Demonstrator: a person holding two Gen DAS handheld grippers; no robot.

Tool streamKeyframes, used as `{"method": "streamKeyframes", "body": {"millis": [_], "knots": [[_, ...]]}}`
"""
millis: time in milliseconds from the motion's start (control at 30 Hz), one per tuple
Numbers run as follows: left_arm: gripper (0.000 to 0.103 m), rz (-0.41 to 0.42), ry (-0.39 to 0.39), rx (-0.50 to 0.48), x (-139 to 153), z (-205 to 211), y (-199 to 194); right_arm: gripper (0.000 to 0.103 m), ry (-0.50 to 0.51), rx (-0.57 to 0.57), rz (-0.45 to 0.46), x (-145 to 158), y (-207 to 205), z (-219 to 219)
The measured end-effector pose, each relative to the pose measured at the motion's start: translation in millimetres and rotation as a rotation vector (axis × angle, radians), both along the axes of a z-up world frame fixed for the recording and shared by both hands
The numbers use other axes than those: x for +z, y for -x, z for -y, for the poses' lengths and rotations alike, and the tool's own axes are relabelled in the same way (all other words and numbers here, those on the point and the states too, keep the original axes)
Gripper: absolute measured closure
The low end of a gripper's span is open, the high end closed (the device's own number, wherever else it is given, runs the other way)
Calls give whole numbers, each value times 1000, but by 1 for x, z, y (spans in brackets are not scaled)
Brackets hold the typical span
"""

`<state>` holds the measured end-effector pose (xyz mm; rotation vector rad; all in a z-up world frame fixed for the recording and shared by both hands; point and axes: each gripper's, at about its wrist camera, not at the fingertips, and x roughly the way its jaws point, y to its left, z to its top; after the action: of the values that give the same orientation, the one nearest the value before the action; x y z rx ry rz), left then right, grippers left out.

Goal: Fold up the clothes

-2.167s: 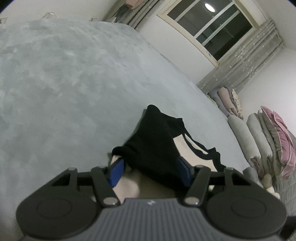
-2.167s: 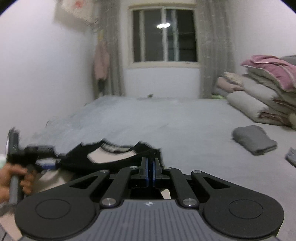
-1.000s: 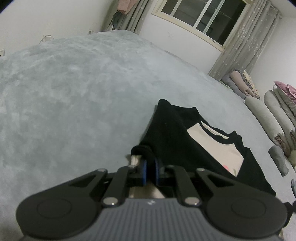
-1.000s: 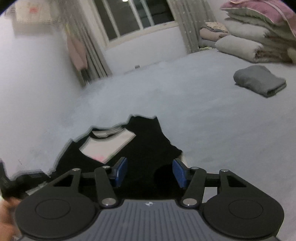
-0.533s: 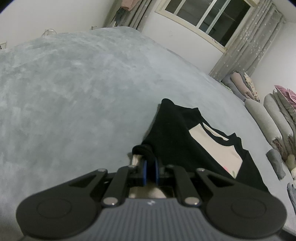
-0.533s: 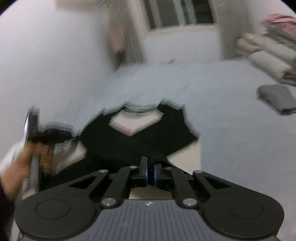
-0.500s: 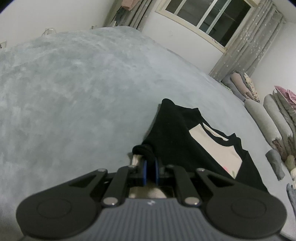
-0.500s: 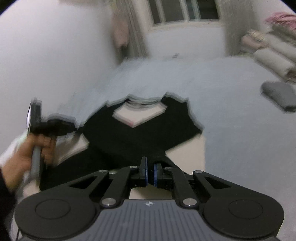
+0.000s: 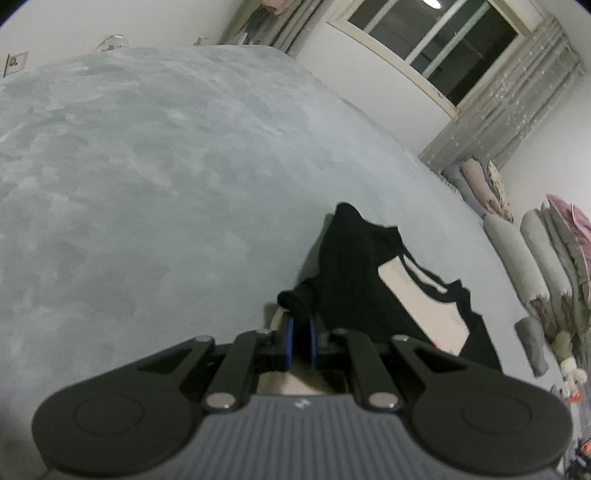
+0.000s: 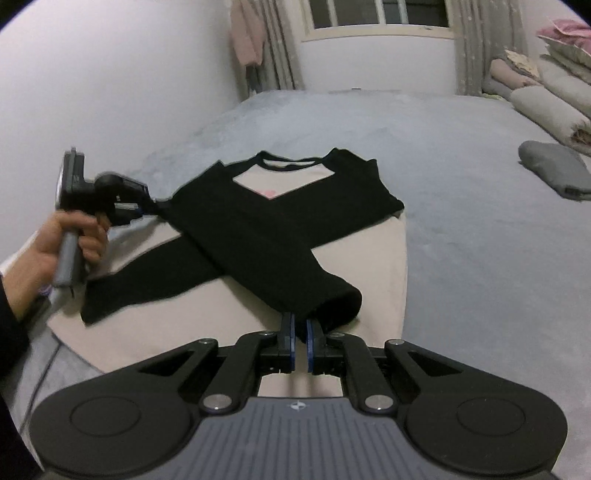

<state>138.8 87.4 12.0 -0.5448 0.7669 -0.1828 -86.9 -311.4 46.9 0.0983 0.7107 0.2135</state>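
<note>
Two grippers are in view, each pointing forward and downward toward the grey bedspread (image 10: 461,155). The right gripper (image 10: 300,334), at lower centre of the right wrist view, has its blue pads drawn almost together on the cuff of a black sleeve (image 10: 332,299) that crosses diagonally from upper left to lower centre. The left gripper (image 10: 146,206) appears at the left edge of the same view, gripped by a bare hand (image 10: 55,240) with a dark cuff at the wrist; its tips meet the shirt's black edge, near the shoulder. In the left wrist view that gripper (image 9: 300,338) sits at lower centre, pads nearly closed on a bunched fold of black fabric just above them.

One shirt (image 10: 280,192) is present, black-sleeved with a beige body and a small pink mark on the chest. It lies flat in the middle of the frame, neckline toward the window (image 10: 380,14), both sleeves folded across the beige body so they cross. Its beige hem lies directly ahead of the right gripper.

One folded grey garment (image 10: 554,170) rests on the bedspread at right, well apart from the shirt. Rolled bedding (image 10: 546,107) is stacked at upper right; the count is not clear. One pink garment (image 10: 247,33) hangs at upper centre-left beside the curtain.
</note>
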Motion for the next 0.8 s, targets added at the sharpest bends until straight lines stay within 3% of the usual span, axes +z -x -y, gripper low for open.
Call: {"method": "streamKeyframes", "body": {"millis": [133, 267, 400, 533, 600, 700, 800], "knots": [[96, 2, 21, 11, 2, -6, 3, 94, -65, 38, 24, 4, 0, 2], [96, -27, 9, 14, -1, -10, 2, 68, -109, -44, 20, -1, -9, 12], [96, -47, 11, 19, 1, -16, 5, 67, -238, -77, 51, 2, -9, 27], [95, -12, -46, -35, 17, 0, 21, 64, -412, -79, 64, 3, -10, 40], [94, 5, -88, -79, 27, 15, 30, 58, -355, -138, 30, -2, -20, 39], [94, -2, -77, -156, 35, 40, 47, 58, -229, -225, -33, -13, -37, 35], [94, 5, -77, -248, 41, 69, 69, 58, -207, -182, -81, -23, -52, 31]]}}
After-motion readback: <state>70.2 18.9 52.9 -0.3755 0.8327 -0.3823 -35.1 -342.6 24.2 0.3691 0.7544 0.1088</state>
